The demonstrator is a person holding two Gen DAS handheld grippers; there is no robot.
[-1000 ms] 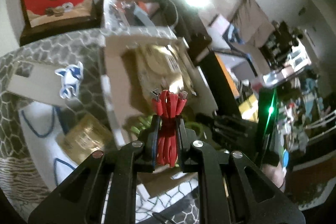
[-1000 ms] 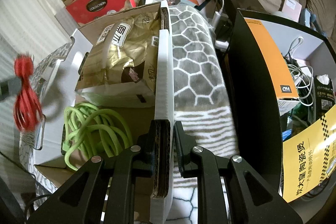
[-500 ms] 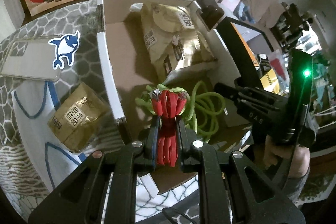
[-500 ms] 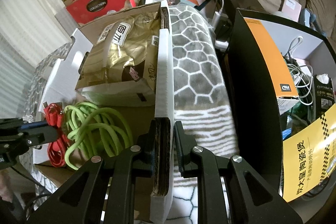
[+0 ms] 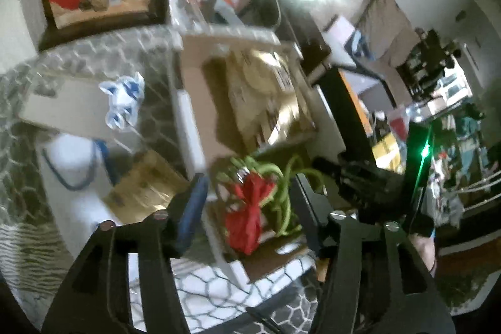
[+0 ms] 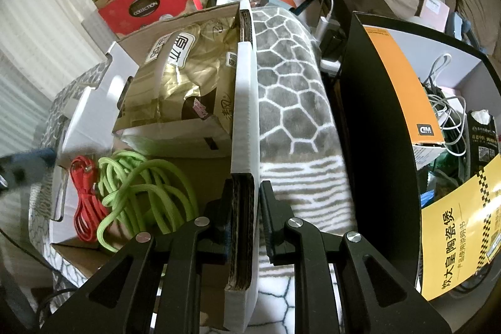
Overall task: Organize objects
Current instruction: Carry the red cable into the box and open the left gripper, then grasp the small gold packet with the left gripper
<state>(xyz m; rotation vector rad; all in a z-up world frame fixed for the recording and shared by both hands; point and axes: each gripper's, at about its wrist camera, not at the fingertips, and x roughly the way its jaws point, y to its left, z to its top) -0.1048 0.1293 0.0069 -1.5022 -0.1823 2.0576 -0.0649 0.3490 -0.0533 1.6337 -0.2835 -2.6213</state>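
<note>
A bundled red cable (image 5: pixel 247 218) (image 6: pixel 84 199) lies in the open cardboard box (image 6: pixel 244 102) beside a coiled green cable (image 6: pixel 141 193) (image 5: pixel 281 177). My left gripper (image 5: pixel 249 202) hovers over it with its jaws opening. The red cable shows between the fingers, but the pads are clear of it. The left gripper's blue-padded tip (image 6: pixel 25 165) is a blur at the box's left edge. My right gripper (image 6: pixel 245 193) is shut on the box's right wall. It also shows in the left wrist view as the right gripper (image 5: pixel 360 180) under a green light. A gold bag (image 6: pixel 184 77) fills the far half of the box.
The box sits on a grey honeycomb blanket (image 6: pixel 288 89). A small gold packet (image 5: pixel 147 183) and a flat white item with a shark sticker (image 5: pixel 122 96) lie left of the box. Red gift boxes (image 6: pixel 147 5) stand behind. A black and orange carton (image 6: pixel 391 102) holds cables at the right.
The left gripper carried the red cable down into the box, then spread its jaws and let go. The cable now rests by the green coil. The right gripper kept still.
</note>
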